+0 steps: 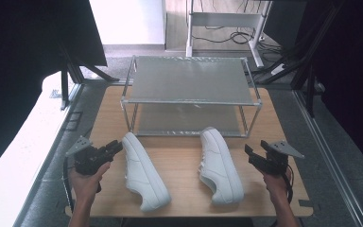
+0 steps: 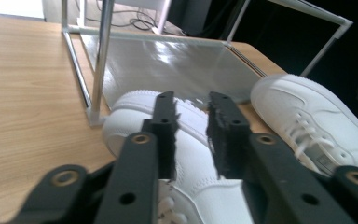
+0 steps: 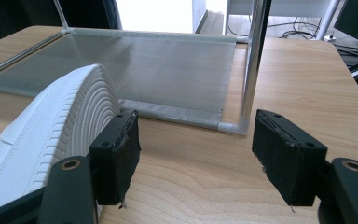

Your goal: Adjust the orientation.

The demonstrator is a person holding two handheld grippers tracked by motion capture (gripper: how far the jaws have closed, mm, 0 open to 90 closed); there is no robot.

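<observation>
Two white sneakers [image 1: 144, 172] [image 1: 220, 165] carry no readable branding; left gripper [image 1: 115, 147] and right gripper [image 1: 254, 156] jaws both open, empty.

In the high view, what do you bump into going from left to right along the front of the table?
Left claw → left white shoe → right white shoe → right claw.
</observation>
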